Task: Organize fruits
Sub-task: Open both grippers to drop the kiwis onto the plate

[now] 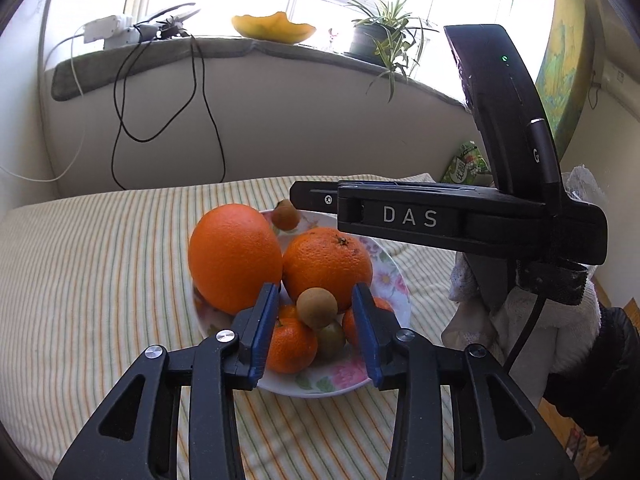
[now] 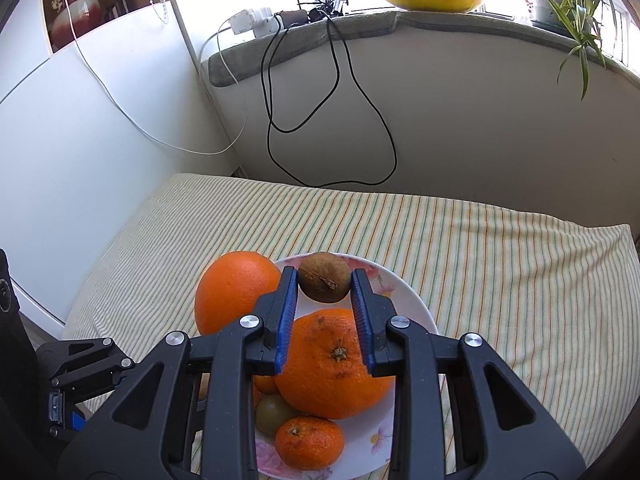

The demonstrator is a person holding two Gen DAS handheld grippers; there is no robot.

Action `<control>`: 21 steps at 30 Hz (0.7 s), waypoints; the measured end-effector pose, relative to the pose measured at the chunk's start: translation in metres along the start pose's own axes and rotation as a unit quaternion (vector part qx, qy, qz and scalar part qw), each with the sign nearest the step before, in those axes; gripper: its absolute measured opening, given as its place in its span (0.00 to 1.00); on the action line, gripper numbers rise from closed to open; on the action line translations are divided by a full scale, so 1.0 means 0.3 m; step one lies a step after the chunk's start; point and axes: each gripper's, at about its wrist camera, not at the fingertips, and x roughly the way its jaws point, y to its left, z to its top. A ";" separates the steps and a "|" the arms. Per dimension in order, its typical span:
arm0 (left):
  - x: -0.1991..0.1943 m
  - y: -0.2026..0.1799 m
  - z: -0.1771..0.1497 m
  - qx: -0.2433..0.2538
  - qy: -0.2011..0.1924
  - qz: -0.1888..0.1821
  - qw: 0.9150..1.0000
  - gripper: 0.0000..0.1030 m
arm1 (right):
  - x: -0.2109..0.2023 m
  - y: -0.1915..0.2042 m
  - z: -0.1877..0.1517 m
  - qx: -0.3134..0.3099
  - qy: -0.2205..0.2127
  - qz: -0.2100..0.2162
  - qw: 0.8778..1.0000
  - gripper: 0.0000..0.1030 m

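A white floral plate (image 1: 328, 378) holds a big orange (image 1: 234, 256), a second orange (image 1: 326, 266), mandarins (image 1: 290, 344) and a greenish fruit (image 1: 330, 338). My left gripper (image 1: 316, 296) hovers over the near side, open. A small brown fruit (image 1: 317, 307) lies between its blue pads with gaps on both sides. In the right wrist view my right gripper (image 2: 324, 276) has another small brown fruit (image 2: 324, 282) at its very tips, and both pads touch it. It is low over the plate's (image 2: 412, 300) far part, behind the second orange (image 2: 332, 364).
A striped cloth (image 1: 100, 280) covers the table, which runs to a wall. Black cables (image 2: 332, 120) hang from the sill, where a yellow bowl (image 1: 272, 28) and a potted plant (image 1: 376, 36) stand. A green packet (image 1: 466, 164) and white fabric (image 1: 472, 280) lie at right.
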 end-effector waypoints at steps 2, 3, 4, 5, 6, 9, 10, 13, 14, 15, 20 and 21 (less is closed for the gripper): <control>-0.006 0.001 -0.001 -0.001 -0.001 0.001 1.000 0.36 | -0.011 0.002 0.000 0.001 -0.007 -0.003 1.000 0.45; -0.011 0.001 -0.002 -0.002 -0.002 0.002 1.000 0.36 | -0.016 0.003 0.001 0.001 -0.010 -0.001 1.000 0.49; -0.019 0.000 -0.004 -0.003 -0.004 0.001 1.000 0.36 | -0.020 0.003 0.002 0.002 -0.011 -0.001 1.000 0.49; -0.028 -0.001 -0.006 -0.003 -0.007 0.001 1.000 0.36 | -0.025 0.004 0.001 0.003 -0.012 -0.001 1.000 0.49; -0.036 -0.002 -0.006 -0.003 -0.009 0.003 1.000 0.36 | -0.031 0.005 -0.001 0.004 -0.013 0.001 1.000 0.49; -0.060 0.000 -0.012 -0.007 -0.014 0.008 1.000 0.42 | -0.054 0.014 -0.016 0.001 -0.017 0.004 1.000 0.49; -0.068 0.000 -0.014 -0.008 -0.016 0.009 1.000 0.44 | -0.062 0.019 -0.023 -0.001 -0.018 0.003 1.000 0.49; -0.090 0.000 -0.022 -0.011 -0.022 0.016 1.000 0.50 | -0.090 0.029 -0.045 -0.003 -0.022 0.002 1.000 0.49; -0.098 0.000 -0.025 -0.012 -0.023 0.019 0.999 0.53 | -0.101 0.031 -0.052 -0.002 -0.024 0.002 1.000 0.50; -0.109 0.000 -0.030 -0.014 -0.026 0.022 0.999 0.57 | -0.113 0.033 -0.059 -0.002 -0.026 0.002 1.000 0.52; -0.154 -0.001 -0.046 -0.023 -0.038 0.042 0.998 0.70 | -0.185 0.035 -0.089 0.005 -0.042 -0.002 0.999 0.60; -0.162 -0.005 -0.047 -0.022 -0.041 0.049 0.998 0.71 | -0.200 0.035 -0.096 0.005 -0.046 -0.004 0.999 0.62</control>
